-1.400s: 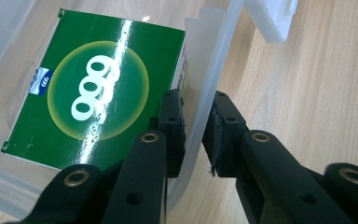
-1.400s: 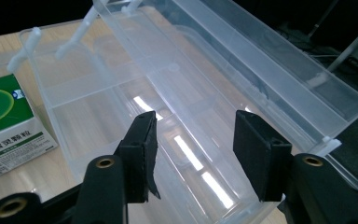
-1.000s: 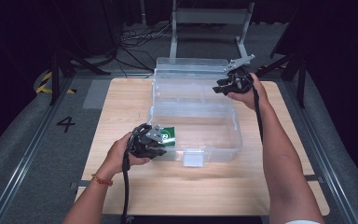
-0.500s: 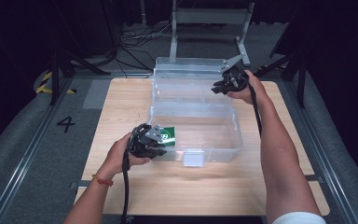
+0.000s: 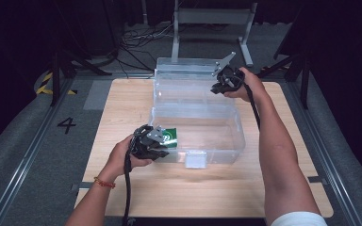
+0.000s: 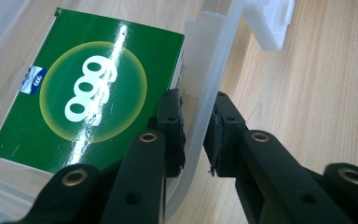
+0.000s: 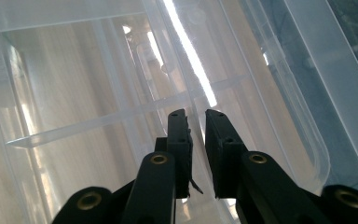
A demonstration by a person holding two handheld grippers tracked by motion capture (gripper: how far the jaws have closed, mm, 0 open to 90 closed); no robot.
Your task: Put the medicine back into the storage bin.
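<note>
The left tongs (image 6: 193, 135) pinch the near-left corner wall of the clear box (image 5: 226, 136), one jaw inside, one outside, nearly closed on the plastic. Just beyond the inner jaw, a green packet (image 6: 88, 93) lies flat on the box floor. The right tongs (image 7: 196, 140) are almost shut on the raised lid (image 5: 179, 80) at the far side of the counter (image 5: 283, 188); I cannot tell how firmly. The lid's long edge runs crosswise, so I judge the right hand would swing it toward the left one.
</note>
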